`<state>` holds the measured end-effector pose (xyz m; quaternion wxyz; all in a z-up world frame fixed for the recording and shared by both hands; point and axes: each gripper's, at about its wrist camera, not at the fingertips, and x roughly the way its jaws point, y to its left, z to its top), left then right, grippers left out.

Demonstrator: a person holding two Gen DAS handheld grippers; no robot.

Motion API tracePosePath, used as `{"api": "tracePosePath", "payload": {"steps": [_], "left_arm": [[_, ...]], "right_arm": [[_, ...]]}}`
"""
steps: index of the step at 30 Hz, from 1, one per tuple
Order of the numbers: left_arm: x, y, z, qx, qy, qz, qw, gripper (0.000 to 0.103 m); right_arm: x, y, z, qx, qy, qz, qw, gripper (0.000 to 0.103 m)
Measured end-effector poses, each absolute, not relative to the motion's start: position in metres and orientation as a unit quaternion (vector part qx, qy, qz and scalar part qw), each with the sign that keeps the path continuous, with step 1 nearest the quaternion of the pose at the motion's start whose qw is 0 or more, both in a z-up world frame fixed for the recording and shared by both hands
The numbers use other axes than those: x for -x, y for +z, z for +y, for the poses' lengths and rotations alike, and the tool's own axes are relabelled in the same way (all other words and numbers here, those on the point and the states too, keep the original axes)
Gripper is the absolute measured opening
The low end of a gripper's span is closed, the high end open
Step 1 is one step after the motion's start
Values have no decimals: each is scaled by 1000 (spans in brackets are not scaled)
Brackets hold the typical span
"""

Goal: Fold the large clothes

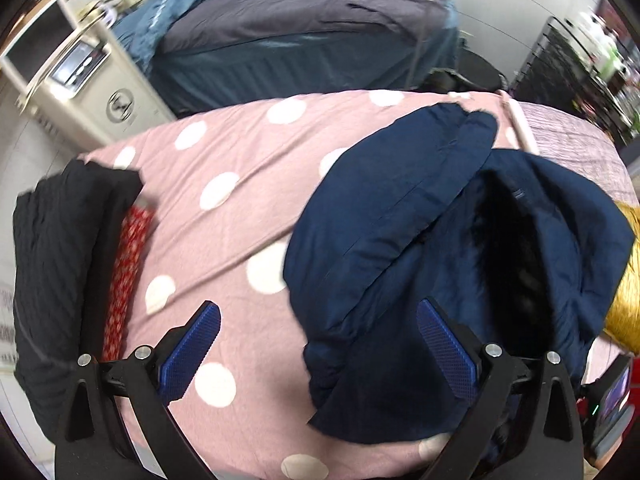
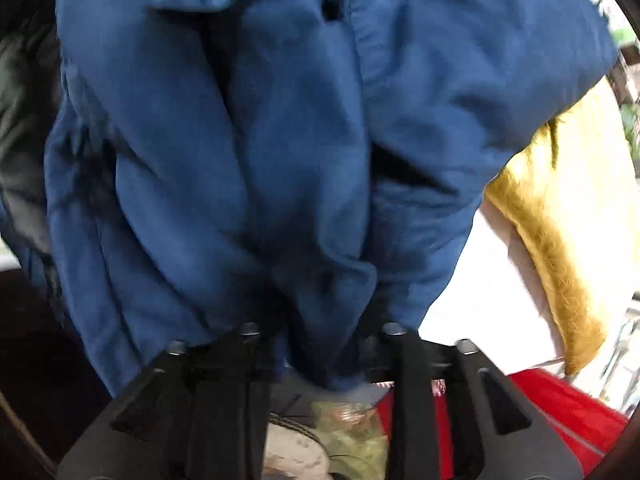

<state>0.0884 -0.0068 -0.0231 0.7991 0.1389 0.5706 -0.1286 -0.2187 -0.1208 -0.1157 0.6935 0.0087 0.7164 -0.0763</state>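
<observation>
**Blue jacket bunched in the right gripper: a poor hold could spoil the fold**

Left wrist view: the left gripper (image 1: pixel 318 344) hangs open over the bed (image 1: pixel 240 216), its blue pads wide apart and holding nothing. The navy jacket (image 1: pixel 440 248) lies crumpled ahead and to the right of it, one edge reaching under the right-hand finger (image 1: pixel 448 348), with the pink spotted cover bare between the pads. A black folded garment (image 1: pixel 60 280) and a red patterned cloth (image 1: pixel 128 272) sit off to the left of the gripper, and a mustard fabric (image 1: pixel 628 280) peeks out at the far right. The risk here is that this gripper closes on a single loose layer or on the cover beneath, so that the jacket drags instead of lifting cleanly.

Right wrist view: the right gripper (image 2: pixel 320 344) points into the jacket (image 2: pixel 280 140), with a thick bunch of blue cloth gathered between its fingers; the fingertips are buried, so I cannot tell whether the pads press on it. The mustard fabric (image 2: pixel 560 220) lies to the right, just beside the jacket. If the bunch is only loosely caught, it may slip out in a lift; if several layers are pinched together, the jacket may come up twisted. The picture is blurred, so the details stay uncertain.
</observation>
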Motion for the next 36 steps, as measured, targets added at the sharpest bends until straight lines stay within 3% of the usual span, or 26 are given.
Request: {"api": "tracePosePath", "payload": {"steps": [1,4,6,10,13,18,23,27,29,30,32,33,34,35,36], "left_arm": [[-91,-23,-15,-140,-140,567,799,97],[-99,-24,-32,-149,-159,564,797,97],[-108,-24,-42,-157,-161,558,799,97],[-138,-21,-56,-162,-147,547,808,97],[-165,-21,-60,-137,-140,551,811,97],[-211,-55,-65,-154,-126,579,790,97],[-232,-113,-42,-176,-116,639,740,97],[-208,-172,-36,-164,-160,691,685,97],[-192,-189,-29,-141,-157,682,701,97],[-188,-191,-26,-120,-157,678,708,94],[-183,-191,-19,-61,-165,684,708,68],[-182,-189,-14,-32,-170,688,705,60],[-180,-184,-12,-22,-176,686,705,44],[-179,-179,-11,-18,-183,684,706,29],[-177,-167,-10,-15,-190,677,711,23]], "right_arm": [[222,-107,-112,22,-75,700,710,58],[223,-75,-112,19,-80,656,750,73],[220,-48,-128,-13,-99,619,779,82],[196,10,-182,-98,-142,529,831,89],[167,19,-221,-153,-137,506,838,90],[90,10,-220,-129,-134,529,828,90],[30,-37,-190,-145,-83,581,796,90],[15,-96,-151,-79,-80,647,754,90],[22,-108,-142,-52,-88,652,752,82],[23,-109,-139,-49,-87,651,752,72],[27,-105,-140,-54,-88,646,757,54],[28,-102,-140,-52,-91,645,757,38],[30,-97,-142,-52,-94,643,758,29],[33,-91,-145,-59,-96,638,762,26],[35,-83,-150,-70,-97,631,766,22]]}}
